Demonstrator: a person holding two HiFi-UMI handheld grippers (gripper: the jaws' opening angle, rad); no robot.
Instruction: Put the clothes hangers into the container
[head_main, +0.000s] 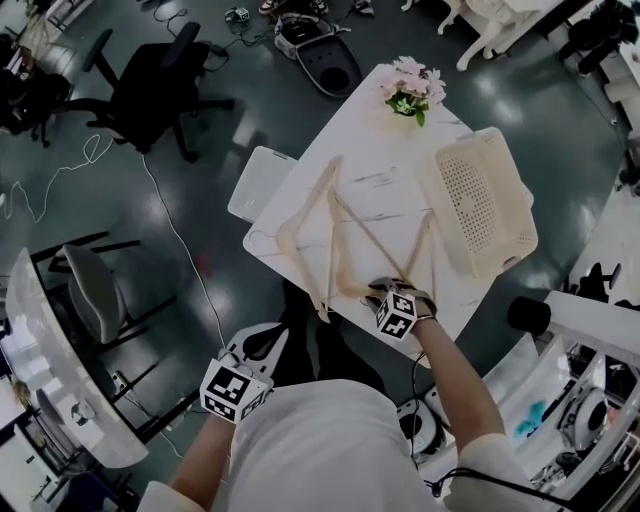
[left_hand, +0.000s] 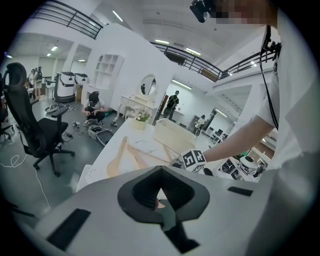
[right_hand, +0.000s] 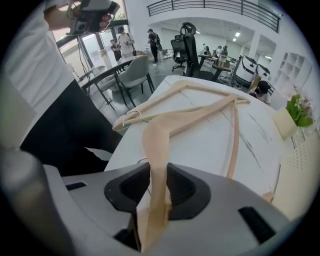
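Fingers of the right gripper (right_hand: 154, 186) pinch a wooden hanger (right_hand: 155, 149) on the table (right_hand: 207, 145); those of the left gripper (left_hand: 161, 192) meet.

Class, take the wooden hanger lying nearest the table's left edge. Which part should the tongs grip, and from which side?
Grip the left hanger midway along one sloping arm, probably from straight above, tongs straddling it. It lies flat on the table, so the arm's narrow sides are the reachable opposed faces, and the arm runs straight there.

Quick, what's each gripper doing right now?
Left gripper: closed, empty.
Right gripper: closed on a wooden hanger.
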